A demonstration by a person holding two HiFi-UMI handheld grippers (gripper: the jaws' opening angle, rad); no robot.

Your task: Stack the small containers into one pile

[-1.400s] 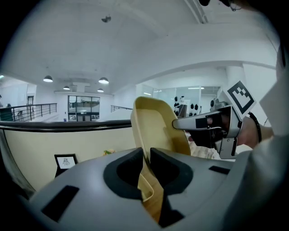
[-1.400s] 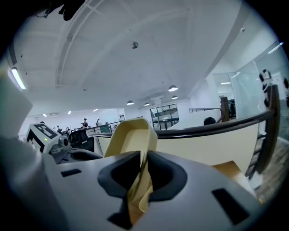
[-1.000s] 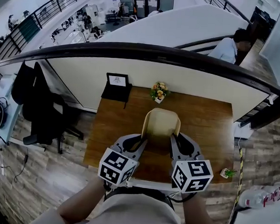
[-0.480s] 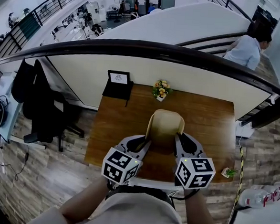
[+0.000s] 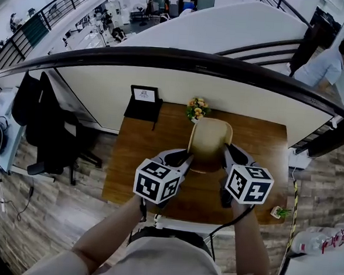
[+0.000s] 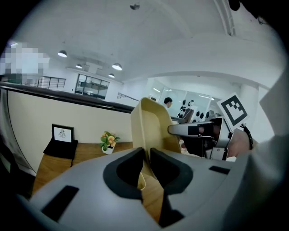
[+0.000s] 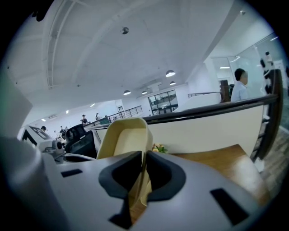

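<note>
Head view: the left gripper (image 5: 185,159) and the right gripper (image 5: 227,149) hold one beige container (image 5: 210,138) between them over the wooden table (image 5: 141,155), with its open side facing the person. A flower pot (image 5: 196,110) and a small picture frame (image 5: 144,95) stand at the table's far edge. Left gripper view: the jaws stand close together, pinching the container's left wall; the container rises above them, tilted. Right gripper view: the jaws have just been closing and clamp the container's right wall, which passes between the pads.
</note>
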